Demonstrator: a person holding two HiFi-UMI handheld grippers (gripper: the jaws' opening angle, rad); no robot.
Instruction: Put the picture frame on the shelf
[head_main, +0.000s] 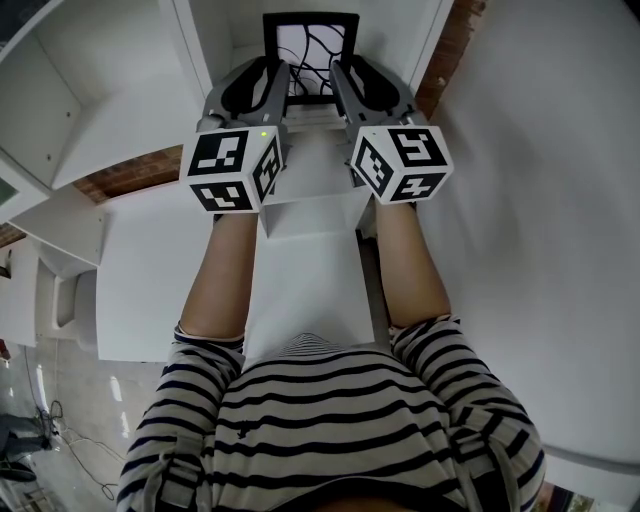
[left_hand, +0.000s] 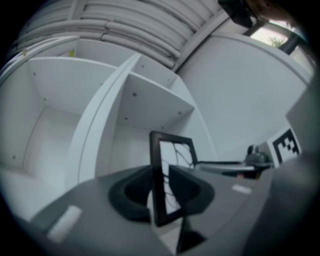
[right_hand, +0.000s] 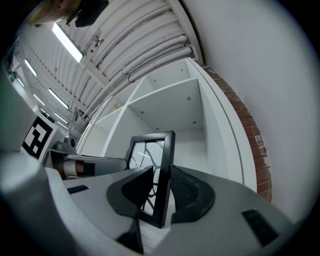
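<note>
A black picture frame (head_main: 310, 42) with a white, black-lined print stands upright inside a compartment of the white shelf (head_main: 120, 110). My left gripper (head_main: 279, 78) is shut on its left edge and my right gripper (head_main: 341, 78) on its right edge. In the left gripper view the frame (left_hand: 170, 172) shows edge-on between the dark pads of the left gripper (left_hand: 162, 192). In the right gripper view the frame (right_hand: 156, 170) sits likewise in the right gripper (right_hand: 162, 192). Whether the frame's bottom rests on the shelf board is hidden.
The shelf has further open compartments to the left, split by a white divider (left_hand: 100, 125). A brick wall strip (head_main: 455, 45) runs along the shelf's right side, then a plain white wall (head_main: 560, 200). The person's striped sleeves and forearms fill the foreground.
</note>
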